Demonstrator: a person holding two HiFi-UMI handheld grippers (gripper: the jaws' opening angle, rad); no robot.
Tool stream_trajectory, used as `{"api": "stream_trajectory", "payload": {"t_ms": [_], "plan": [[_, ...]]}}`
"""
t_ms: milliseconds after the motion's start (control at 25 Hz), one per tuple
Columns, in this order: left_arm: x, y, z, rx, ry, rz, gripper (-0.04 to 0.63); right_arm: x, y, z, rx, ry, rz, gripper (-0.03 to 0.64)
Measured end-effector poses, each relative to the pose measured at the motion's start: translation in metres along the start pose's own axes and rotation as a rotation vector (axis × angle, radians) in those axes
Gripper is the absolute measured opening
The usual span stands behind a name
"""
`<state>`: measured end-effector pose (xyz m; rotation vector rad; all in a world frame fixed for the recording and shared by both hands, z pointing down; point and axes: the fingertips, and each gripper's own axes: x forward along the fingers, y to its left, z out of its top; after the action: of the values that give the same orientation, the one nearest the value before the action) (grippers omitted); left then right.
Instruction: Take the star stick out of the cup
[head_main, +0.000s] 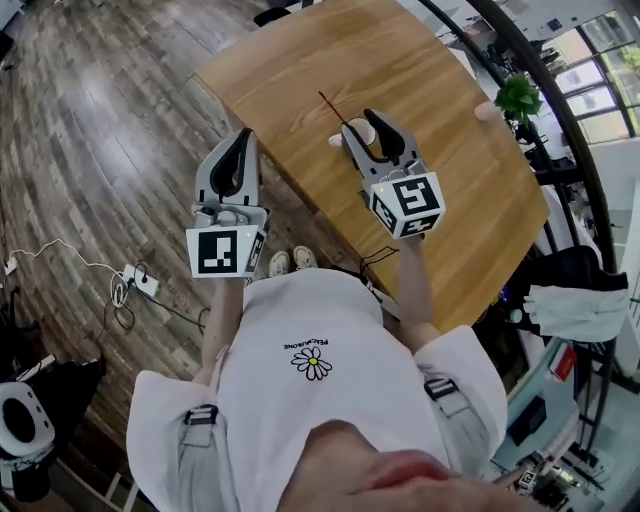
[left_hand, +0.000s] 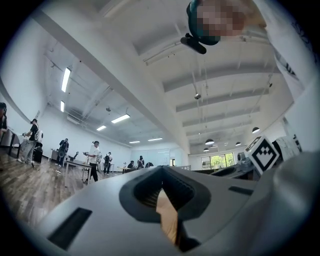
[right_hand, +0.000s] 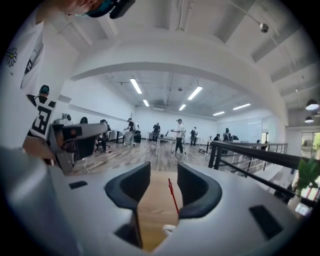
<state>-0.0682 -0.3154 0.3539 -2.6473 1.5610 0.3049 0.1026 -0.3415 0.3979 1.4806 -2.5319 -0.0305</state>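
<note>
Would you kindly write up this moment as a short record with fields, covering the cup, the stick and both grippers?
Surface: wooden table
Cup: pale cup standing on the table
Star stick: thin red star stick in the cup, leaning; its star cannot be made out
Right gripper: right gripper with jaws apart, cup and stick in the gap, nothing gripped
Left gripper: left gripper with jaws together, empty, held near the table's edge, away from the cup
Task status: stick not yet taken out
</note>
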Motion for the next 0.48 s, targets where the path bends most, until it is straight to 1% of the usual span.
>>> {"api": "stream_trajectory", "payload": {"t_ms": [120,280,360,480], "plan": [[0.000,-0.001,-0.009,-0.007,0.026,0.009,0.015,0.024,-0.014,-0.042,-0.043,0.140,0.065,0.164],[0.000,-0.004,-0.017,0.020,0.056,0.018,0.015,0.054,-0.027,-0.098,-0.078,0.308,0.122,0.164],[-0.001,-0.004,-0.019,0.032,0.065,0.023,0.017,0.065,-0.032,-0.123,-0.101,0.378,0.132,0.164],[-0.004,-0.003,-0.020,0.044,0.077,0.040,0.016,0.076,-0.041,-0.148,-0.141,0.447,0.117,0.164]]}}
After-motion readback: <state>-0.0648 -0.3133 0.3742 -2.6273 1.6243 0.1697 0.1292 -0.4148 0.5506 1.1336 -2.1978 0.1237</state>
